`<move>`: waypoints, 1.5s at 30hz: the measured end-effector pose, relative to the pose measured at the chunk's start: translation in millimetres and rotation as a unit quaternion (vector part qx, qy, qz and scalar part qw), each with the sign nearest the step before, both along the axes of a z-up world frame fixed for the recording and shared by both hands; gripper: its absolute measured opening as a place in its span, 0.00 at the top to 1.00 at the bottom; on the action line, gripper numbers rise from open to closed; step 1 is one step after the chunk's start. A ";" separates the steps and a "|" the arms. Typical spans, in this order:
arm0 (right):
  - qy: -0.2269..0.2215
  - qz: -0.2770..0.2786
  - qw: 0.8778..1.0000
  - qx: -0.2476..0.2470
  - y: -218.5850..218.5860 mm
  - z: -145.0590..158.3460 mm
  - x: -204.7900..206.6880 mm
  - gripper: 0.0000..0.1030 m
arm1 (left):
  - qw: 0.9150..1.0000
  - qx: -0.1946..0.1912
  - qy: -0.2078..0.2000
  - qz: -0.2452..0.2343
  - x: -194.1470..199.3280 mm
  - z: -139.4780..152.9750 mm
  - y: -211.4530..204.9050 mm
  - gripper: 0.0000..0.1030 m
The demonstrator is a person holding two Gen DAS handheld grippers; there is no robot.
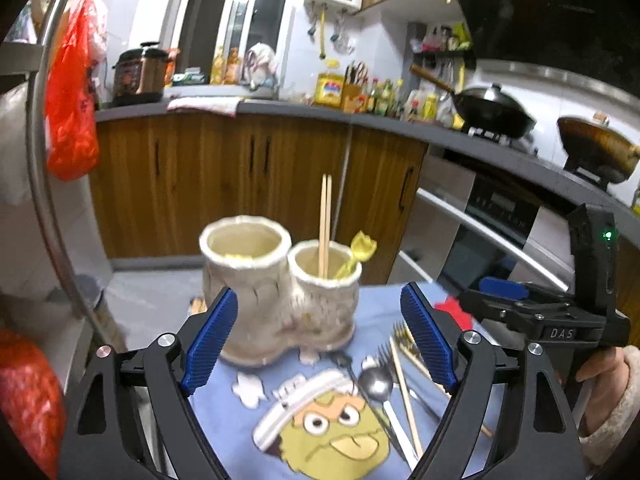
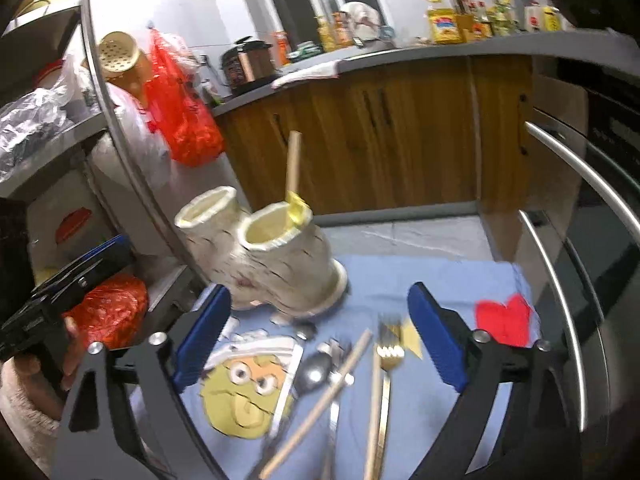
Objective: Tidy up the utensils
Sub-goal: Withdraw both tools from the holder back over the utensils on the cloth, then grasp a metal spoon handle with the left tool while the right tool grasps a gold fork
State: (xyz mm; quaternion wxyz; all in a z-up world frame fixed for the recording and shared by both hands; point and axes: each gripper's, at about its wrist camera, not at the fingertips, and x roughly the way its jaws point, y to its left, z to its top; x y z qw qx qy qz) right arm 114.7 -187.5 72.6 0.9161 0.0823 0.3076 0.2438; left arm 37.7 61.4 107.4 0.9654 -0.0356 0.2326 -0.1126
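Chopsticks [image 2: 320, 396] and fork [image 2: 386, 384] smeared by motion blur, handles cut by the lower edge; spoon [image 1: 376, 380] handle hidden behind the right-hand blue pad; holder [image 1: 276, 292] contents unreadable.

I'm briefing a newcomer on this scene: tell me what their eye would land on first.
First, the white double-cup ceramic holder standing on the blue cartoon-print cloth, with a pair of chopsticks and a yellow spoon upright in its right cup. Next, the loose pile of utensils beside it on the cloth: a metal spoon, forks and more chopsticks. A bright red plastic bag hangs at far left.
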 end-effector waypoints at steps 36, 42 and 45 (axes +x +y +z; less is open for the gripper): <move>0.123 0.024 0.986 -0.106 -7.8 -99.6 15.7 0.86 | 0.983 0.040 0.177 -0.003 48.0 -124.7 -66.2 0.42; 0.121 0.027 0.985 -0.120 -2.2 -99.1 16.1 0.86 | 0.983 0.041 0.180 -0.009 55.7 -127.6 -70.8 0.71; 0.126 0.026 0.984 -0.120 -0.7 -101.5 19.4 0.86 | 0.983 0.045 0.180 -0.007 64.0 -129.0 -75.8 0.76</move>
